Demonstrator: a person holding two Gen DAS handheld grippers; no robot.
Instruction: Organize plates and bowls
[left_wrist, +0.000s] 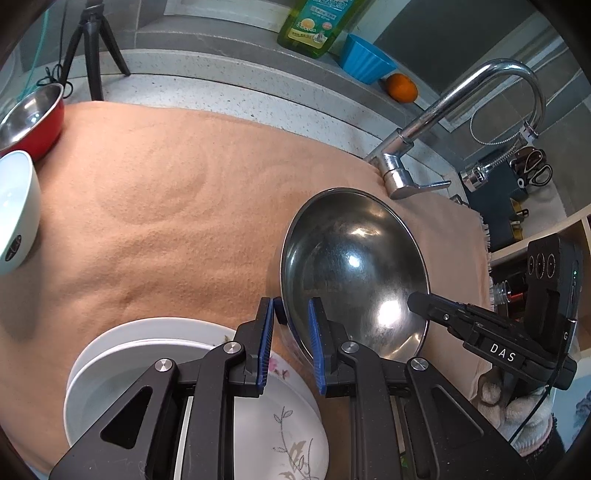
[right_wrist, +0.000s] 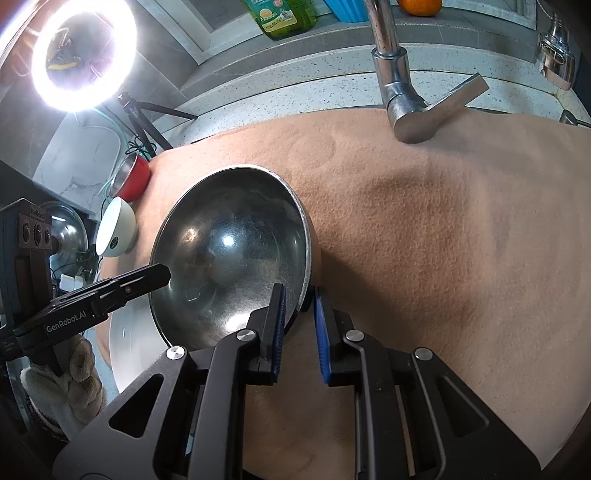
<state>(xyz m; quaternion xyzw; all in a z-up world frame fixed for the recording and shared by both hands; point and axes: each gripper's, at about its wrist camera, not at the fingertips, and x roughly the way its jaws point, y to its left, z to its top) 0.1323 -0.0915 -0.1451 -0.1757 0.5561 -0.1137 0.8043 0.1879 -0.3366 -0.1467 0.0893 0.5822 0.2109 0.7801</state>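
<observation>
A large steel bowl (left_wrist: 354, 266) (right_wrist: 229, 251) is over the peach cloth (left_wrist: 166, 206), beside a stack of white plates (left_wrist: 147, 354). My left gripper (left_wrist: 292, 314) is shut on the bowl's near-left rim, which runs between the blue pads. My right gripper (right_wrist: 300, 297) is shut on the opposite rim. Each gripper shows in the other's view, the right gripper (left_wrist: 413, 301) and the left gripper (right_wrist: 162, 273) both at the bowl's edge. A floral plate (left_wrist: 280, 424) lies under my left gripper. A white bowl (left_wrist: 18, 210) and a red bowl (left_wrist: 33, 122) stand far left.
A chrome faucet (left_wrist: 424, 147) rises behind the cloth. On the ledge stand a green soap bottle (left_wrist: 314, 26), a blue bowl (left_wrist: 365, 59) and an orange (left_wrist: 402, 86). A tripod (left_wrist: 92, 48) and a ring light (right_wrist: 81, 55) stand at the left. Gloved hands (right_wrist: 70, 380) hold the grippers.
</observation>
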